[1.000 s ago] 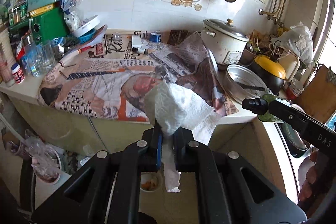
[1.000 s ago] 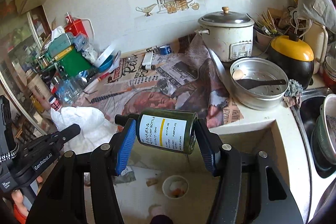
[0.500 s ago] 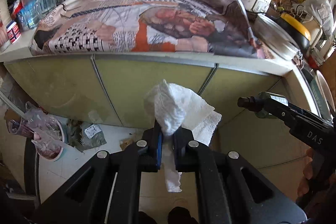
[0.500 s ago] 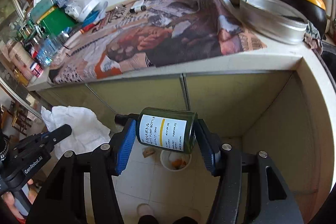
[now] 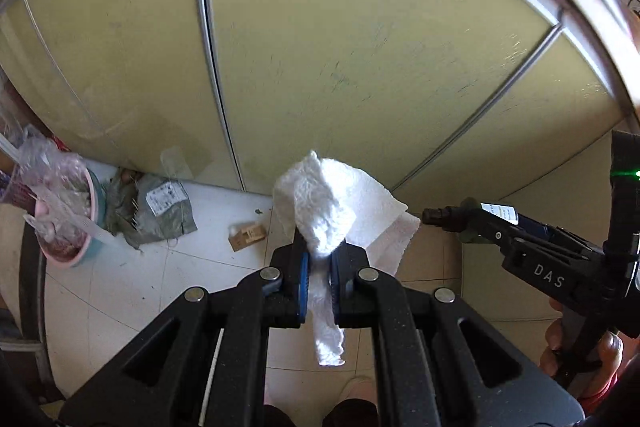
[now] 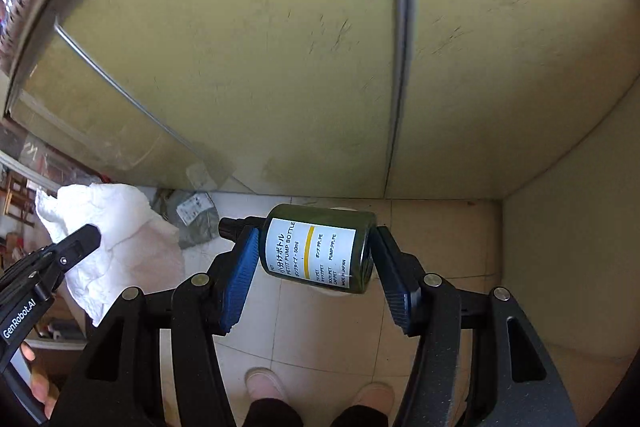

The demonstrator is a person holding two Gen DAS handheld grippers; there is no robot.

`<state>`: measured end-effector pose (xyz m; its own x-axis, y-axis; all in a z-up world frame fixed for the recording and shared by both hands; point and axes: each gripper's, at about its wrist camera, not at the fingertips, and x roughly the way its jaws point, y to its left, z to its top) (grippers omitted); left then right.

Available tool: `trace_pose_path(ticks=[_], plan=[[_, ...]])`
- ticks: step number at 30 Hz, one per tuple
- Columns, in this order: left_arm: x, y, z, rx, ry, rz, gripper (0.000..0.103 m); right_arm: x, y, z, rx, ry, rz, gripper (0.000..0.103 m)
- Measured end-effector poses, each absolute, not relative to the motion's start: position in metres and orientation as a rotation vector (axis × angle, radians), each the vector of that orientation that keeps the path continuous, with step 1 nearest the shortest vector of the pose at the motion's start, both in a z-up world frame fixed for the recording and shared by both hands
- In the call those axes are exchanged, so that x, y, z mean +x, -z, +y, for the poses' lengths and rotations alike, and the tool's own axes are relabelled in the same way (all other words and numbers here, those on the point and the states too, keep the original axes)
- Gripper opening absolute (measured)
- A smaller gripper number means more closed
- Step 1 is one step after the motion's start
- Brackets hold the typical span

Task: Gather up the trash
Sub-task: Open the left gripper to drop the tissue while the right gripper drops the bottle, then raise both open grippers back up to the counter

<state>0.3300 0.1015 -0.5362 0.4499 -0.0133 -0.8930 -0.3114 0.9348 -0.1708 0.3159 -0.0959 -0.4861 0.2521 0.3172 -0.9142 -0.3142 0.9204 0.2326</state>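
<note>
My left gripper (image 5: 319, 263) is shut on a crumpled white paper towel (image 5: 336, 203), which bulges above the pads and trails below them. In the right wrist view the same towel (image 6: 116, 227) shows at the left. My right gripper (image 6: 312, 259) is shut on a small dark green pump bottle (image 6: 316, 247) with a white label, held sideways by its two ends. The bottle's black nozzle (image 5: 436, 215) pokes in from the right of the left wrist view. Both grippers point down at the floor in front of the olive cabinet doors (image 5: 360, 47).
A pink tub (image 5: 64, 223) lined with clear plastic stands at the left on the white floor tiles. Grey crumpled wrappers (image 5: 160, 211) and a small brown cardboard scrap (image 5: 246, 235) lie by the cabinet foot. The person's shoes (image 6: 264, 383) show at the bottom.
Both grippers have dropped from counter height to near the floor; the counter top has left the views and cabinet doors now fill them. Towel and bottle stay gripped.
</note>
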Motion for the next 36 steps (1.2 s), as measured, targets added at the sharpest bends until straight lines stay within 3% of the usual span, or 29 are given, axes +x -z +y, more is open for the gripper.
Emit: trace_pose_path(ticks=[4, 7, 15, 16, 17, 19, 27, 36], plan=[[0.337, 0.567, 0.105, -0.343, -0.189, 1.114, 0.007, 0.317, 0.506, -0.087, -0.021, -0.465, 1.244, 0.055], [0.342, 0.579, 0.102, -0.349, -0.181, 1.123, 0.007, 0.318, 0.508, -0.089, -0.036, -0.458, 1.228, 0.062], [0.366, 0.594, 0.077, -0.373, -0.104, 1.137, 0.009, 0.324, 0.496, -0.118, 0.008, -0.425, 1.236, 0.062], [0.369, 0.595, 0.073, -0.367, -0.095, 1.141, 0.018, 0.325, 0.492, -0.123, 0.011, -0.414, 1.237, 0.062], [0.373, 0.597, 0.069, -0.360, -0.093, 1.149, 0.037, 0.326, 0.490, -0.124, 0.013, -0.407, 1.237, 0.062], [0.379, 0.601, 0.062, -0.351, -0.095, 1.162, 0.057, 0.325, 0.483, -0.132, 0.018, -0.395, 1.227, 0.062], [0.375, 0.578, 0.053, -0.337, -0.088, 1.166, 0.057, 0.325, 0.457, -0.141, -0.001, -0.391, 1.197, 0.062], [0.355, 0.468, 0.046, -0.290, -0.084, 1.078, 0.057, 0.315, 0.380, -0.148, 0.009, -0.378, 1.142, 0.062]])
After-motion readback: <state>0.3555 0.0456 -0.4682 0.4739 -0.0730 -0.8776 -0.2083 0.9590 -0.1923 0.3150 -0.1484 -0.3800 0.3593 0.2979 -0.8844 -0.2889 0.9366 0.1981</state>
